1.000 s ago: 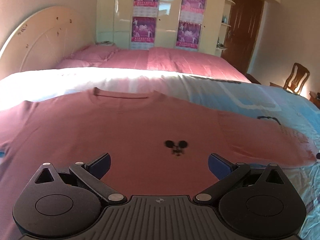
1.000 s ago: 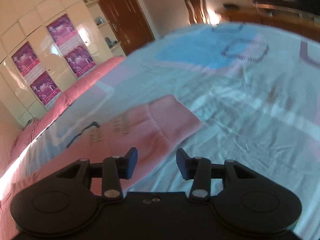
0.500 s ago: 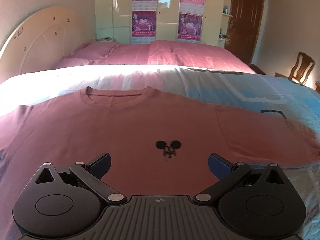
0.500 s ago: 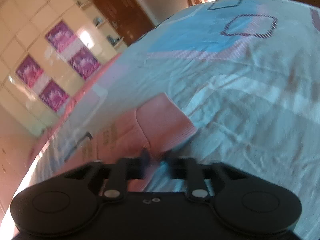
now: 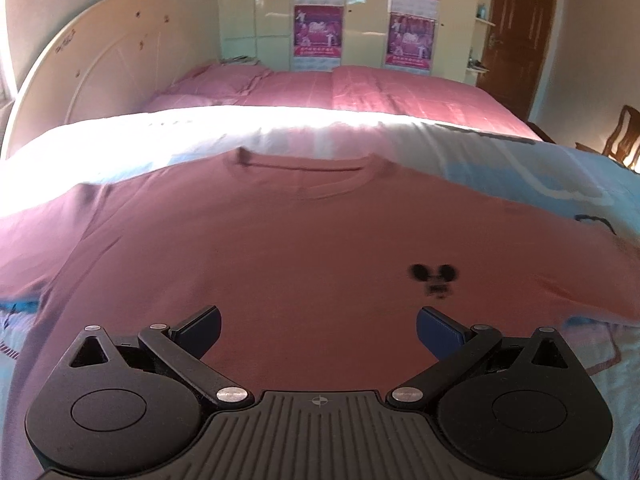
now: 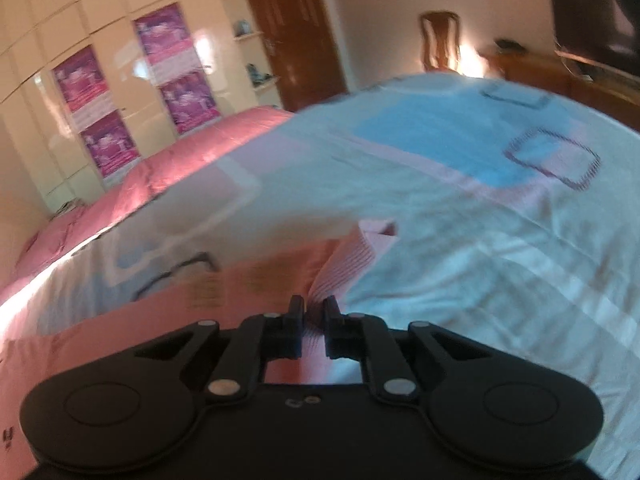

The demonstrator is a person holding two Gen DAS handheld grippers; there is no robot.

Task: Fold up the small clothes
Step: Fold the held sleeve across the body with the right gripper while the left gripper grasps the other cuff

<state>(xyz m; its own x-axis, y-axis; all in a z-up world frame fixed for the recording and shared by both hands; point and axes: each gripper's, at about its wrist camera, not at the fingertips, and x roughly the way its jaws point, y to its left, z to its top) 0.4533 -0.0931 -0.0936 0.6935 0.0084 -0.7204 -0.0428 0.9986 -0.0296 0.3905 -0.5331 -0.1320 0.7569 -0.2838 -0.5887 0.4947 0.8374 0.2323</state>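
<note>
Lying flat on the pale blue-and-white patterned bedsheet (image 5: pixel 520 168), one dusty-pink long-sleeved cotton shirt (image 5: pixel 304 248) faces up, its round collar toward the far side and a single small black mouse-head print (image 5: pixel 434 278) on its chest. The left gripper (image 5: pixel 318 330) hovers over the shirt's lower front, its two blue-padded fingers spread wide with only bare fabric showing between them. The right gripper (image 6: pixel 314 312) is clenched on one ribbed sleeve cuff (image 6: pixel 356 258) of the shirt, the cloth pinched between its two black fingers and rising off the sheet (the frame is blurred, so the fold's edge is hard to trace). Beyond the sheet, one rose-pink quilt (image 5: pixel 360 88) covers the far part of the bed. Four purple posters (image 5: pixel 318 32) hang on the cream wardrobe doors, two per column. One wooden chair (image 6: pixel 438 40) stands by the wall.
</note>
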